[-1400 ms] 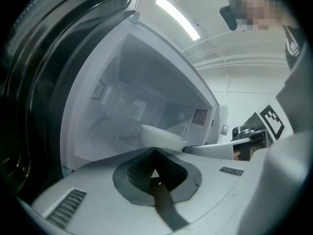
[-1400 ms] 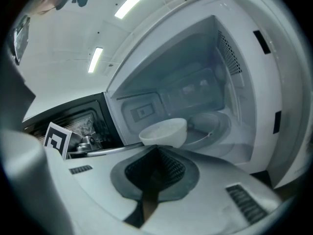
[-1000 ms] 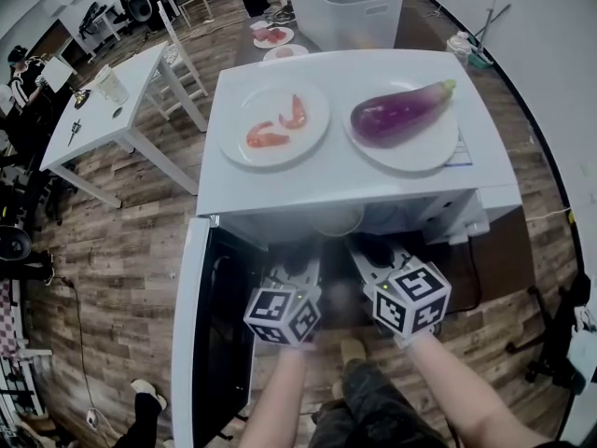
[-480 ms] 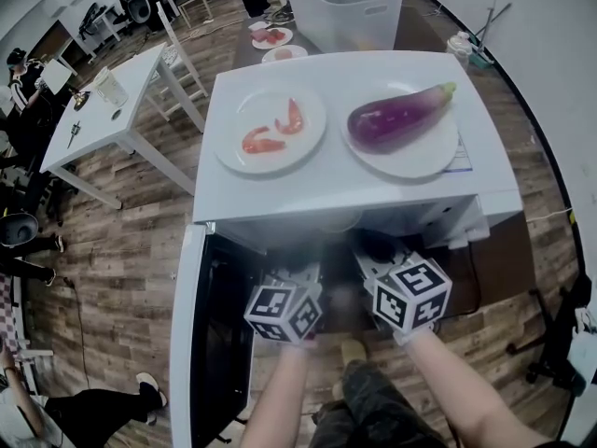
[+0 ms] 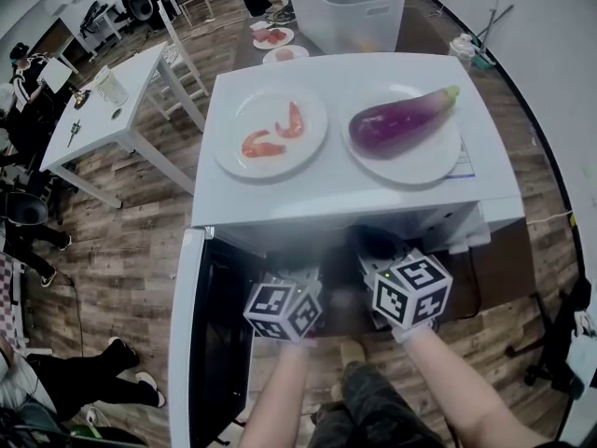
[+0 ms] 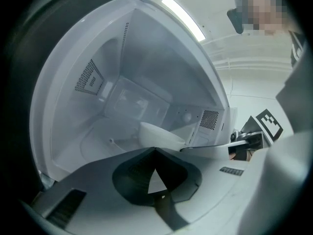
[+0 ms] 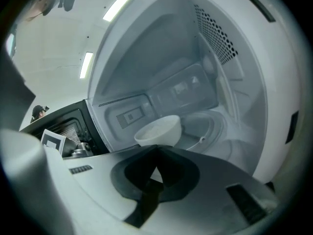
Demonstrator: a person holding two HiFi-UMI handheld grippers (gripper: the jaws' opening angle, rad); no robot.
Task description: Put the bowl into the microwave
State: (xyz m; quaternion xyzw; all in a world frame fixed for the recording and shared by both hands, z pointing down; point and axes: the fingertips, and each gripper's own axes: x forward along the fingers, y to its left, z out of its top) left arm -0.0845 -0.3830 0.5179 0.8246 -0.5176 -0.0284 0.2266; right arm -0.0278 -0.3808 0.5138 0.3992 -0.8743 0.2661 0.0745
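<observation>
Jaws are together on both the left gripper [image 6: 155, 150] and the right gripper [image 7: 157, 147], w/ nothing pinched in either pair. Bowl [image 7: 159, 129] is inside the microwave [image 5: 336, 183], just past both sets of tips, toward the front edge of the cavity floor and short of the turntable's [image 7: 209, 125] centre. Can't tell if it rests there or is squeezed btw the two grippers. Step in hand, prob.: seating it. To do that well, go in level w/ both sides in step, onto the turntable's middle. Then ease apart sideways w/o clipping the rim or the open door [image 5: 185, 343].
</observation>
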